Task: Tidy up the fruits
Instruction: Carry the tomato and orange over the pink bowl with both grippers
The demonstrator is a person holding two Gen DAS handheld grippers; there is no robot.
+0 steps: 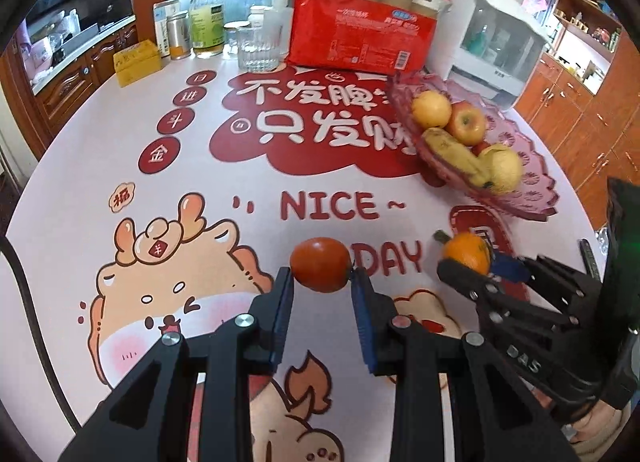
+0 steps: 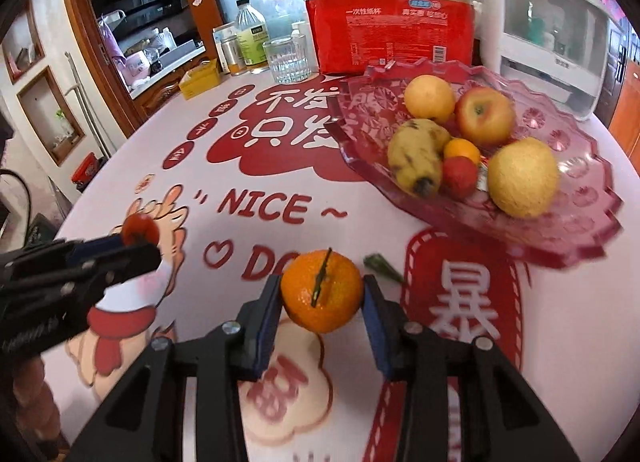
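My left gripper point(image 1: 322, 276) is shut on a dark orange-red round fruit point(image 1: 320, 264), held above the printed tablecloth; it also shows in the right wrist view point(image 2: 140, 229). My right gripper point(image 2: 322, 294) is shut on a bright orange mandarin point(image 2: 322, 296) with a green stem; it shows at the right of the left wrist view point(image 1: 466, 252). The pink glass fruit plate point(image 2: 568, 230) stands beyond, holding a red apple point(image 2: 485, 115), a banana point(image 2: 416, 156), two yellow pears point(image 2: 522, 178) and small fruits. The plate also shows in the left wrist view point(image 1: 524, 158).
At the table's back stand a red pack of paper cups point(image 1: 360, 38), a glass tumbler point(image 1: 258, 48), bottles point(image 1: 206, 18), a yellow box point(image 1: 136, 62) and a white appliance point(image 1: 492, 38). A green leaf scrap point(image 2: 382, 264) lies beside the mandarin.
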